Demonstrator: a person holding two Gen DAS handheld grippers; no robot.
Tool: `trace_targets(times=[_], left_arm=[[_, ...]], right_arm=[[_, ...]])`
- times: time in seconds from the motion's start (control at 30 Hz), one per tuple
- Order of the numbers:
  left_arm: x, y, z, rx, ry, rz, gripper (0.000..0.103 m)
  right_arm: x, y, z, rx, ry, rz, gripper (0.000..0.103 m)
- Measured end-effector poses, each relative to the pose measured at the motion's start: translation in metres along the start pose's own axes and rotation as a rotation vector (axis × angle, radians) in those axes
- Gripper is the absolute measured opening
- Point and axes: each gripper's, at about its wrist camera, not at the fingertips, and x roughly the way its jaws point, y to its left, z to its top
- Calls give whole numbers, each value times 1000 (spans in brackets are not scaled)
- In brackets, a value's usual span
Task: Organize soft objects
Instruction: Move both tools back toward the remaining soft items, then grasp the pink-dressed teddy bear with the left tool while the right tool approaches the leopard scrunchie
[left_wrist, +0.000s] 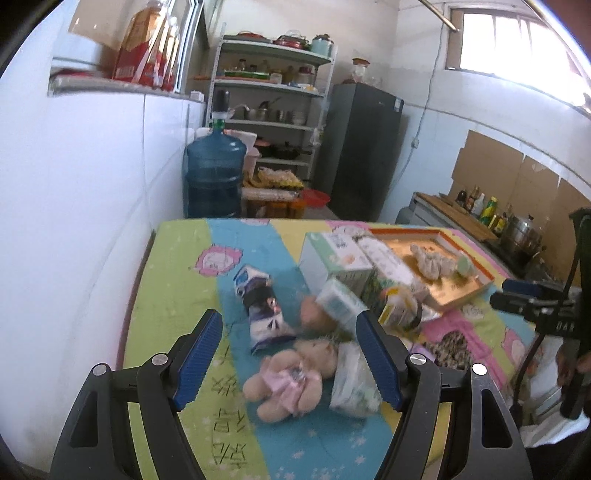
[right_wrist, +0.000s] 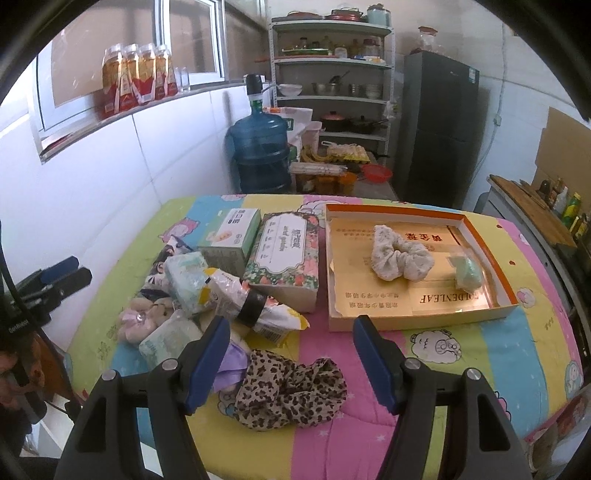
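Note:
My left gripper (left_wrist: 289, 316) is open above a beige plush bear in pink (left_wrist: 291, 376), with a tissue pack (left_wrist: 354, 384) and a blue-and-white plush (left_wrist: 258, 306) close by; this view is blurred. My right gripper (right_wrist: 291, 325) is open over a leopard-print scrunchie (right_wrist: 291, 391) and a purple soft item (right_wrist: 232, 365). Beyond lies a shallow orange-rimmed box (right_wrist: 369, 325) holding a white floral scrunchie (right_wrist: 400, 258) and a small green item (right_wrist: 467, 273). The bear (right_wrist: 142, 317) and the left gripper (right_wrist: 62, 273) show at the left.
Two tissue boxes (right_wrist: 229, 236) (right_wrist: 288, 254), tissue packs (right_wrist: 188, 278) and a banded snack bag (right_wrist: 251, 306) crowd the table's middle-left. The patterned tablecloth (right_wrist: 480, 350) covers the table. A white wall (left_wrist: 92, 221) lies left; a water jug (right_wrist: 260, 151), shelves and a fridge (right_wrist: 436, 125) stand behind.

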Motion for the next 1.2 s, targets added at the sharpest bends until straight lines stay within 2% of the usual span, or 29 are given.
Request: trace_targets(times=[0.17, 0.3, 0.57, 0.77, 1.0, 1.2], left_arm=[[12, 3, -14, -15, 27, -35, 76], [25, 2, -22, 12, 47, -63, 76], [68, 19, -28, 27, 134, -153, 76], [93, 25, -39, 24, 196, -192, 75], [113, 20, -52, 50, 253, -204, 75], [115, 17, -54, 60, 241, -193, 75]], right_arm=[[5, 0, -2, -9, 24, 8, 69], [7, 1, -5, -22, 38, 12, 69], [6, -4, -11, -27, 58, -2, 69], [1, -15, -15, -8, 64, -28, 69], [-1, -21, -18, -2, 72, -44, 69], [1, -22, -21, -3, 86, -41, 69]])
